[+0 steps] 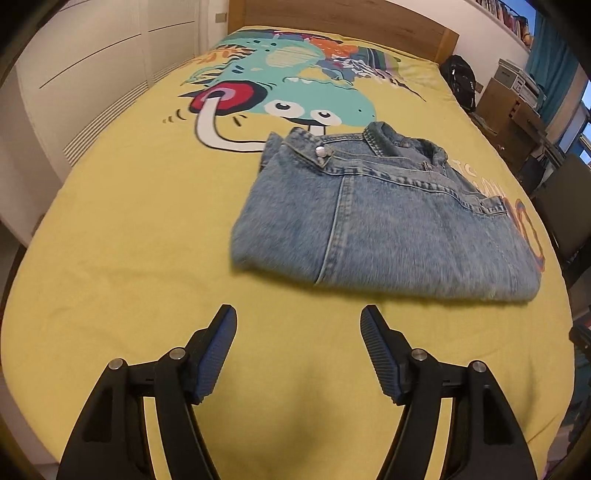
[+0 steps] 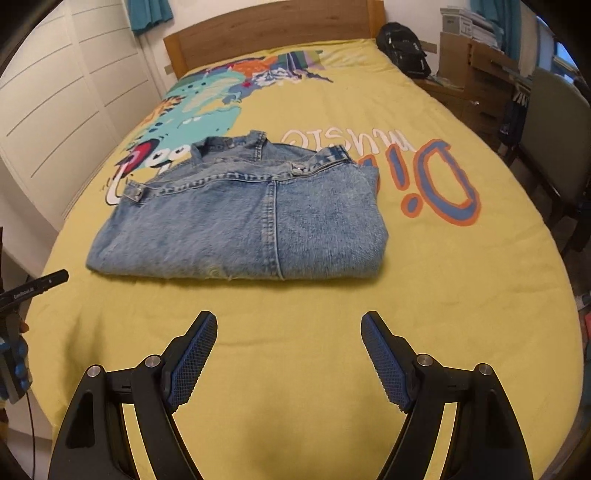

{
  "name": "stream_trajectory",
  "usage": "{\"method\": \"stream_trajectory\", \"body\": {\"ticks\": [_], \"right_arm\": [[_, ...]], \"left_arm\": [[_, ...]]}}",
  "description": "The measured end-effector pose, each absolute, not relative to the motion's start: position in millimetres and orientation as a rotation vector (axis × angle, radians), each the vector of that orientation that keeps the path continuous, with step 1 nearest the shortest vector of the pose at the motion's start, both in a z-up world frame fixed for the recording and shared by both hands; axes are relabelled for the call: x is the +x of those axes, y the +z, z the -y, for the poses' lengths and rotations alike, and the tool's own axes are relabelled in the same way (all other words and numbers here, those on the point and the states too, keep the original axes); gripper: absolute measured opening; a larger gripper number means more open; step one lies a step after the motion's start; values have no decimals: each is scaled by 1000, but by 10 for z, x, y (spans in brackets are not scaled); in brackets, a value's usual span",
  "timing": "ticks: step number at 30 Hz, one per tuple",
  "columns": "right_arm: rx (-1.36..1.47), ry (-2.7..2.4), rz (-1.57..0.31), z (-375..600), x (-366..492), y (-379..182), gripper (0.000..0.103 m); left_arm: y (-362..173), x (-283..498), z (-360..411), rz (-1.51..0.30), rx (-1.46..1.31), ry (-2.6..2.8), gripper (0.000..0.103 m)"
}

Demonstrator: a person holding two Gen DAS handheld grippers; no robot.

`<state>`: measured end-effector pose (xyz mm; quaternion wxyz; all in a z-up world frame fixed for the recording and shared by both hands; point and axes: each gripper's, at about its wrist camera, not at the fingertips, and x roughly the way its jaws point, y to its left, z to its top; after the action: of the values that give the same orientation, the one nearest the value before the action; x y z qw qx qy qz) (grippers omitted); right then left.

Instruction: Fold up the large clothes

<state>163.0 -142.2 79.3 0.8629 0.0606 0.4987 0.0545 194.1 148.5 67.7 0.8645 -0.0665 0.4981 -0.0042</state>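
Observation:
A light blue denim jacket [image 1: 391,221] lies folded into a rough rectangle on the yellow bed cover [image 1: 129,229], collar and snap tabs at its far edge. It also shows in the right wrist view [image 2: 251,225]. My left gripper [image 1: 299,314] is open and empty, held above the cover just short of the jacket's near left edge. My right gripper [image 2: 288,319] is open and empty, held above the cover just short of the jacket's near fold. The left tool's body [image 2: 33,286] shows at the left edge of the right wrist view.
The yellow cover [image 2: 443,295] has a cartoon dinosaur print [image 1: 295,88] and orange-blue lettering [image 2: 439,181]. A wooden headboard [image 2: 269,33] is at the far end, white wardrobe doors [image 2: 55,110] to the left, a black backpack [image 2: 404,48], boxes and a chair [image 2: 554,140] to the right.

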Motion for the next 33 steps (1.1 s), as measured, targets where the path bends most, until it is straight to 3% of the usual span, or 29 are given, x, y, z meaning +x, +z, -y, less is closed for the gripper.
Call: {"method": "stream_trajectory", "body": {"ticks": [18, 33], "right_arm": [[105, 108, -905, 1400, 824, 1557, 81], [132, 68, -962, 1551, 781, 1148, 82]], "left_arm": [[1373, 977, -1826, -956, -153, 50, 66], [1060, 974, -1759, -990, -229, 28, 66]]}}
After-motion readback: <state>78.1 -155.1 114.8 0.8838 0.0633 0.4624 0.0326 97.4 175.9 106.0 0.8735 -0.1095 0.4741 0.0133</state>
